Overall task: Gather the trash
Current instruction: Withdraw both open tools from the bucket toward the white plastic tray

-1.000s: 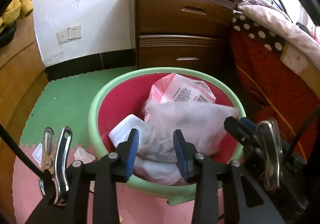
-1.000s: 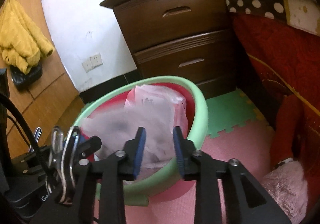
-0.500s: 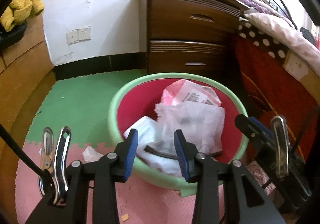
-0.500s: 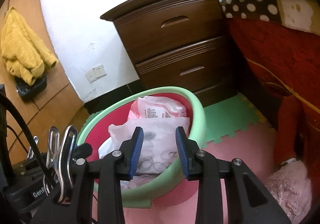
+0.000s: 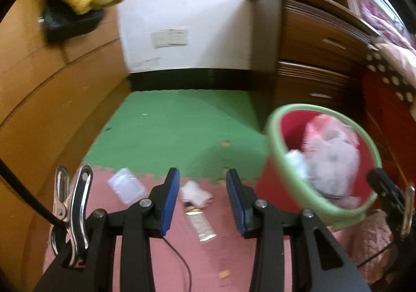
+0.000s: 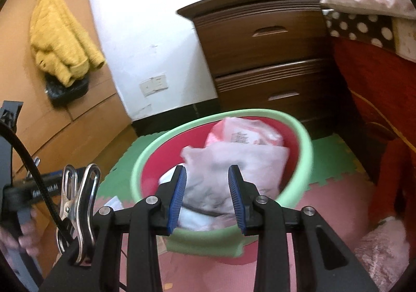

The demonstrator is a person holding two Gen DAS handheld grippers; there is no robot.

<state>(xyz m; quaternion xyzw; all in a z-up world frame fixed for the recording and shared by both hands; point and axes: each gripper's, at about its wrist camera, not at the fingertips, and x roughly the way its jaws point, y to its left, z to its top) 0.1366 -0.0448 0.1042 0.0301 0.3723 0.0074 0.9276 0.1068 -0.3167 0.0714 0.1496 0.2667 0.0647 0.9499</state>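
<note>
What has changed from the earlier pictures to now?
The left gripper swung left, away from the basin, and now faces the wrapper and tube on the floor. The right gripper stayed over the basin. Both stayed open and empty.

Soft, even indoor light filled both views, without glare. The left wrist view was motion-blurred throughout, smearing the basin [image 5: 322, 162] and nightstand [image 5: 312, 52]. The right wrist view was sharper, though its basin [image 6: 221, 162] blurred slightly. Fisheye distortion bowed the edges; corners vignetted black.
</note>
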